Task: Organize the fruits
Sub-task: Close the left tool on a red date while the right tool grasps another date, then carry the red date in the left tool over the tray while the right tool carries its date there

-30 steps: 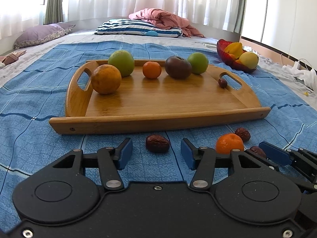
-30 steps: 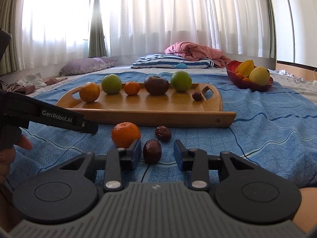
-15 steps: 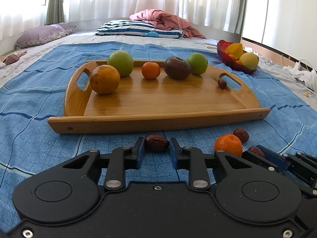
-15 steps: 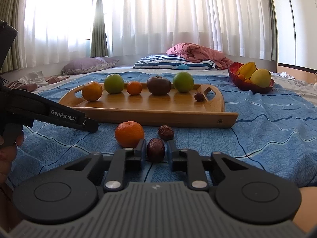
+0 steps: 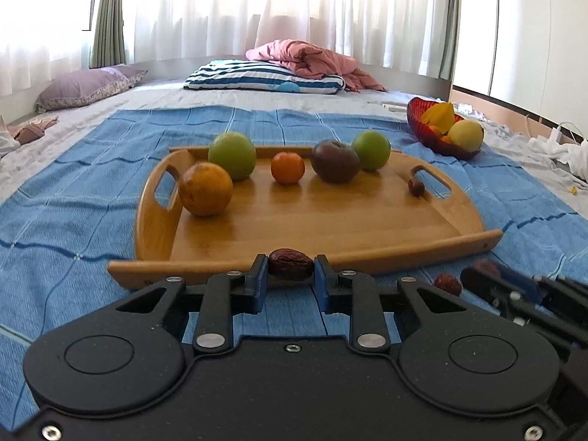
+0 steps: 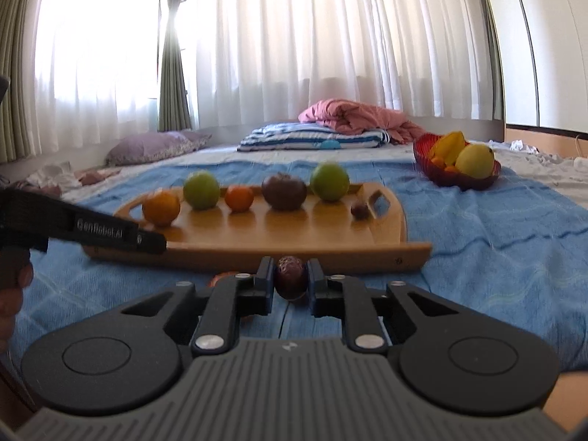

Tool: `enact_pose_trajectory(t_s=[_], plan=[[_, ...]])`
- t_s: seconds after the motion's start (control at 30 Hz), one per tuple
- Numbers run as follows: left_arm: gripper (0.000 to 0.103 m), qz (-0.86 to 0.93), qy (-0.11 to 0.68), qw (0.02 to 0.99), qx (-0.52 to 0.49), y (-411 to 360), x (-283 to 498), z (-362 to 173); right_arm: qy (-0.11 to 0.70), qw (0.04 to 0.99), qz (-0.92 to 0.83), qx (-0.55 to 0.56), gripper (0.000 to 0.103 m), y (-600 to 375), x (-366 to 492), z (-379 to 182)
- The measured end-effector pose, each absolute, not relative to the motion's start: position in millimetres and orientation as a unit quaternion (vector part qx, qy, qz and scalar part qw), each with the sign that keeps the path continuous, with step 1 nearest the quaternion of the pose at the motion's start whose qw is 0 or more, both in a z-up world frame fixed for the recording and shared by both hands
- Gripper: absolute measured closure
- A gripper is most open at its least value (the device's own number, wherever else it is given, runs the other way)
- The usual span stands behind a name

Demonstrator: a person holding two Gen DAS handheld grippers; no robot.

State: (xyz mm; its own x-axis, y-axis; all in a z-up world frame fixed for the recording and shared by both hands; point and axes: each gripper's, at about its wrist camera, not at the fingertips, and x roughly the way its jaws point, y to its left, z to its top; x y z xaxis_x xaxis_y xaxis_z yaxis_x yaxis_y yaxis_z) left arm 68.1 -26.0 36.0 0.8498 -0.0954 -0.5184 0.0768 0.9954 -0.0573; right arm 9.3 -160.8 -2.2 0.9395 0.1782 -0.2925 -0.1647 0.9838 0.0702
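A bamboo tray (image 5: 367, 228) lies on the blue cloth, also in the right wrist view (image 6: 257, 239). On it are an orange (image 5: 205, 189), two green fruits (image 5: 232, 155) (image 5: 371, 149), a mandarin (image 5: 287, 168), a dark fruit (image 5: 335, 161) and a small date (image 5: 416, 187). My left gripper (image 5: 290, 270) is shut on a dried date (image 5: 290, 264), held above the cloth before the tray's near rim. My right gripper (image 6: 291, 275) is shut on another dried date (image 6: 291, 276), also raised. One more date (image 5: 447, 283) lies on the cloth.
A red bowl (image 5: 437, 139) with yellow fruits stands at the far right beyond the tray. A striped pillow (image 5: 264, 79) and pink blanket (image 5: 312, 60) lie at the back, a purple pillow (image 5: 84, 86) at the left. My left gripper's body (image 6: 92, 228) crosses the right wrist view.
Both grippers closed on their dates, then lifted them off the cloth and moved toward the tray. The loose mandarin on the cloth is now mostly hidden.
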Motion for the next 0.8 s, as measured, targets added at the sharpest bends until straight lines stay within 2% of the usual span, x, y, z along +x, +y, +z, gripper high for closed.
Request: enact_pose_trajectory(t_s=[0.37, 0.8], plan=[[0.078, -0.038, 0.267, 0.962, -0.031, -18, 107, 51, 0.135, 0.987, 0.082, 0.039, 0.082, -174, 61, 29], [0.078, -0.022, 0.280, 0.959, -0.034, -15, 156, 43, 0.192, 0.976, 0.079, 0.064, 0.081, -182, 138, 31]])
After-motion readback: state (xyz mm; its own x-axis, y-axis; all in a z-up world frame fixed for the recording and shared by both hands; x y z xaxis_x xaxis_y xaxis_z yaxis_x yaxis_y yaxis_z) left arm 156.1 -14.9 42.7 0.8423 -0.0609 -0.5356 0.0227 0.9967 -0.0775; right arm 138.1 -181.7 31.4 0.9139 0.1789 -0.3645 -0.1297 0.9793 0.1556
